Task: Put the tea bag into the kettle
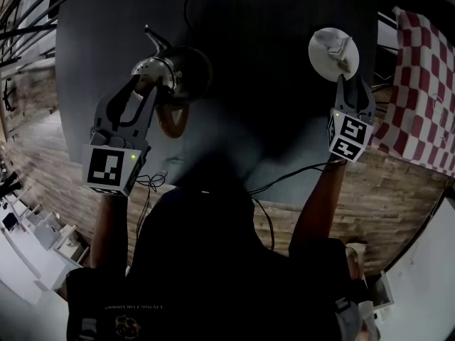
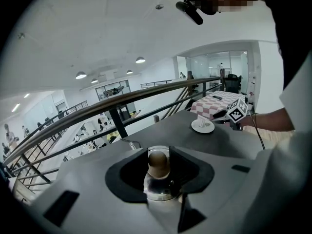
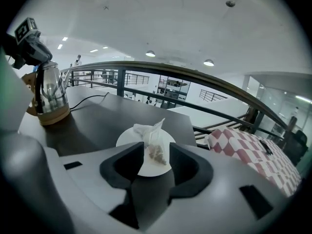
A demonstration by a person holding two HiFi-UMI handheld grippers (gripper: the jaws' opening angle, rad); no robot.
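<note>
Right gripper (image 1: 353,84) has its jaws wide apart with nothing between the pads. It's lined up on the tea bag (image 3: 153,143), which is lying loose on the little white saucer (image 3: 127,136), well apart from the kettle (image 1: 174,73) at the other side of the dark table (image 1: 249,84). Left gripper (image 1: 146,85) looks clamped on the brown knob (image 2: 158,164) of the kettle lid (image 2: 158,191), and as far as I can tell the lid is still on.

Stuff I'd worry about from here:

- The bag is flat, limp and crumpled-looking. If the jaws come in too low they'll hit the saucer and shove or tip it instead of pinching the bag. Too high and they only catch a corner or the paper bit sticking up, and the bag slips out on the way over.
- The saucer sits near the table edge, just beside the checked cloth (image 1: 419,84) — one push could send it off.
- The lid has to be off before the bag gets there. If it sticks, pulling on the knob could drag the whole kettle or rock it on its base.
- There's a cable (image 3: 90,99) trailing across the table by the kettle — easy to snag.
</note>
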